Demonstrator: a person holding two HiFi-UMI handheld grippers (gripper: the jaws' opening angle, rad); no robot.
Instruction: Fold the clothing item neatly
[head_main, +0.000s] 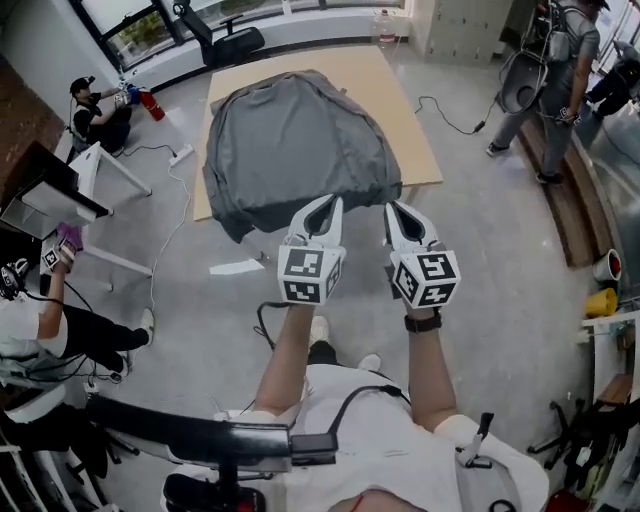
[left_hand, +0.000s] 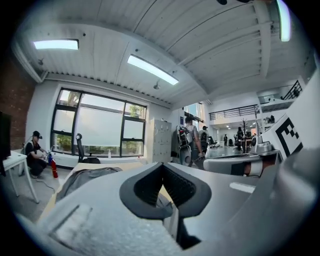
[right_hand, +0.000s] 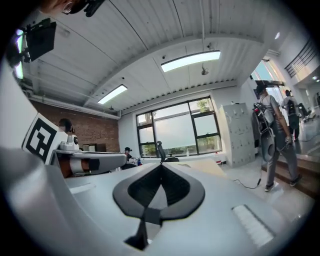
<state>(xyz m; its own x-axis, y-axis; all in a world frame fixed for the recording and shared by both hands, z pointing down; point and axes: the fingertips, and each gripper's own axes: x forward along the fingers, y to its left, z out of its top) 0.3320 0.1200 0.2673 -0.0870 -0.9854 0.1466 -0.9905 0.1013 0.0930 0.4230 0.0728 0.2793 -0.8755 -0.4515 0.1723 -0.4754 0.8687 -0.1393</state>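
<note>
A dark grey garment (head_main: 297, 148) lies spread over a tan table (head_main: 396, 98), its near hem hanging past the table's front edge. My left gripper (head_main: 330, 203) hovers just short of that hem, shut and empty. My right gripper (head_main: 394, 210) is level with it to the right, also shut with nothing in it. In the left gripper view the closed jaws (left_hand: 162, 166) point across the room, with the garment (left_hand: 86, 176) low at the left. The right gripper view shows closed jaws (right_hand: 161, 166) and the table top (right_hand: 200, 164) beyond.
A person crouches by the window (head_main: 98, 108) at far left, near a red extinguisher (head_main: 152, 105). Another stands at far right (head_main: 555, 85). White tables (head_main: 95, 185) sit to the left. A black cable (head_main: 447, 113) trails on the floor right of the table. An office chair (head_main: 225, 40) stands behind it.
</note>
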